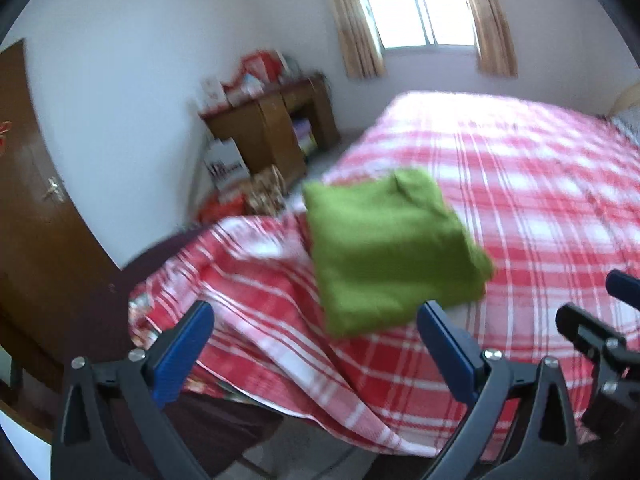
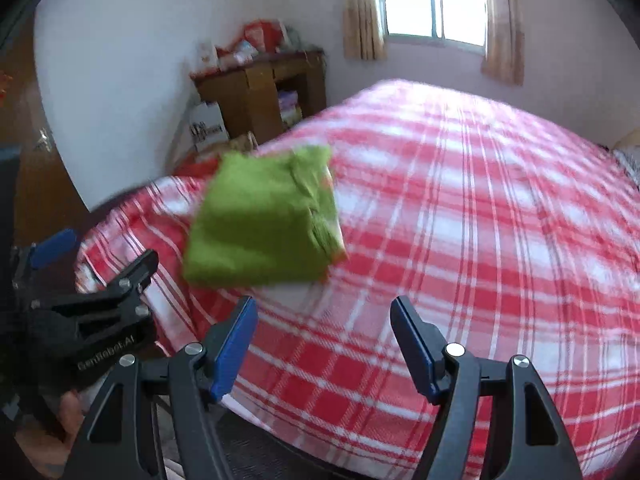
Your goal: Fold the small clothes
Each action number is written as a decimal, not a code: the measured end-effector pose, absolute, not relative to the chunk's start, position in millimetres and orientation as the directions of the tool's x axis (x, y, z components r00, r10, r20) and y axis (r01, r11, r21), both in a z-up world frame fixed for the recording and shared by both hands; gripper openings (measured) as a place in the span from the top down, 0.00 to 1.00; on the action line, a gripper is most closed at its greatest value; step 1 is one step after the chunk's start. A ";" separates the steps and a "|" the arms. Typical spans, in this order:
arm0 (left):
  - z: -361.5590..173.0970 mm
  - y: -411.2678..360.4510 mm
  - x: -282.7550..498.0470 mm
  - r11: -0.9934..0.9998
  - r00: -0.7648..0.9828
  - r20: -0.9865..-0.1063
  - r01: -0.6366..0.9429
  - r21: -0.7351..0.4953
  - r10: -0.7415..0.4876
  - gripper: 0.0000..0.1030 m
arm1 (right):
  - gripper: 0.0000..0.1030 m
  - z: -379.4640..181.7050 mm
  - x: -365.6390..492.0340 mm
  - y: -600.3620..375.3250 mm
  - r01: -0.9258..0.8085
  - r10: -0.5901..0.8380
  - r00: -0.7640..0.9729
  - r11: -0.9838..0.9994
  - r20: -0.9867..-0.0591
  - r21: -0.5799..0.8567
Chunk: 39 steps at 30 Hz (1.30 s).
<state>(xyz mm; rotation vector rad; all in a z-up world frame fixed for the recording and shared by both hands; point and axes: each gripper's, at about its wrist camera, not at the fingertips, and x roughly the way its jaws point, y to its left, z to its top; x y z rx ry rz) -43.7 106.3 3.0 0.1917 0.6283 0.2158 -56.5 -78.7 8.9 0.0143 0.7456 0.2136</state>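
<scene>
A green garment lies folded into a compact rectangle on the red-and-white plaid bed, near its front left corner. It also shows in the right wrist view. My left gripper is open and empty, just short of the garment's near edge. My right gripper is open and empty, just in front of the garment and slightly to its right. The right gripper shows at the right edge of the left wrist view. The left gripper shows at the left of the right wrist view.
A brown wooden desk with boxes and bags stands against the far wall left of the bed. More boxes and bags sit on the floor beside it. A brown door is at the left. A curtained window is behind the bed.
</scene>
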 end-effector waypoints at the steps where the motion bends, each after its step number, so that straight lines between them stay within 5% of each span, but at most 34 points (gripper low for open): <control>1: 12.7 110.8 -48.4 0.961 0.802 -0.538 -0.156 0.230 0.259 0.00 | 0.32 20.2 -59.4 -77.1 -0.192 0.204 0.733 0.977 -0.650 0.090; 4: 35.8 123.9 -62.7 0.963 0.840 -0.473 -0.198 0.184 0.264 0.00 | 0.31 49.0 -74.1 -72.1 -0.187 0.204 0.798 0.978 -0.567 0.088; 7: 51.1 130.8 -74.9 0.961 0.869 -0.412 -0.232 0.152 0.275 0.00 | 0.19 65.2 -93.5 -68.5 -0.171 0.194 0.856 0.981 -0.480 0.091; 15: 59.3 131.0 -83.4 0.963 0.893 -0.362 -0.236 0.130 0.268 0.00 | 0.19 76.5 -122.3 -66.4 -0.152 0.188 0.922 0.980 -0.338 0.130; 39: 52.5 120.3 -83.2 0.972 0.892 -0.389 -0.192 0.137 0.231 0.00 | 0.18 68.1 -119.0 -78.8 -0.136 0.192 0.920 0.974 -0.343 0.180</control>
